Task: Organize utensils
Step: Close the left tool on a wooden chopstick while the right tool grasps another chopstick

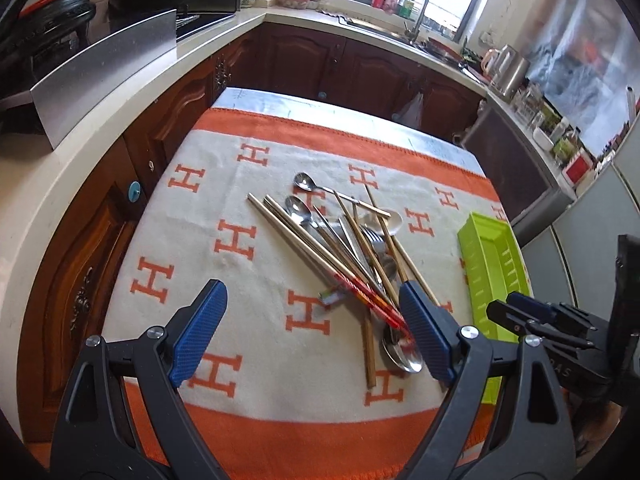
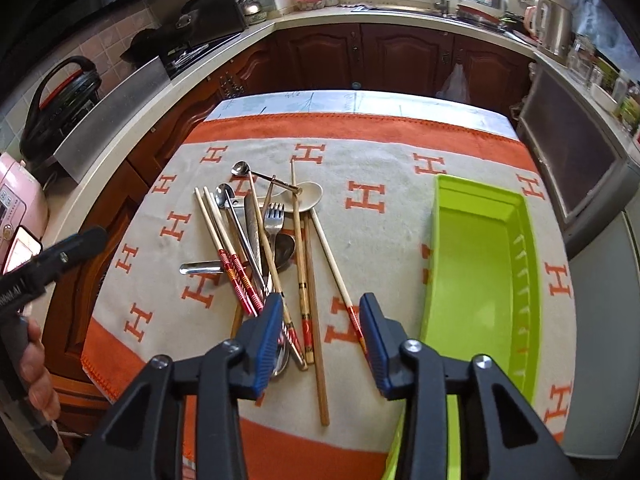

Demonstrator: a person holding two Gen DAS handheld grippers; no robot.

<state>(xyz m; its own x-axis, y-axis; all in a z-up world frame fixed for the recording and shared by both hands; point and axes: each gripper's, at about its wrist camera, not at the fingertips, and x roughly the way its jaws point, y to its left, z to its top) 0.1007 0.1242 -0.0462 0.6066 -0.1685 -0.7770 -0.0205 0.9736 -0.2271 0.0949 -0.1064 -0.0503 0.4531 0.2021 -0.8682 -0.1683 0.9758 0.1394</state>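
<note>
Above the cloth-covered counter [image 2: 384,168], left gripper [image 1: 312,324] tilts downward, jaws wide and empty; right gripper [image 2: 320,332], jaws partly open, straddles chopstick ends in one utensil pile [image 2: 264,236], left of one green tray [image 2: 476,264].

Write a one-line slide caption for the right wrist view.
Open right gripper above a pile of chopsticks, spoons and a fork, green tray empty beside it.

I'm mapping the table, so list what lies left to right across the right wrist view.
Other hand-held gripper at the left edge → pile of wooden chopsticks and metal spoons → lone red-tipped wooden chopstick → empty lime-green plastic tray, all on the orange-and-cream H-patterned cloth.
</note>
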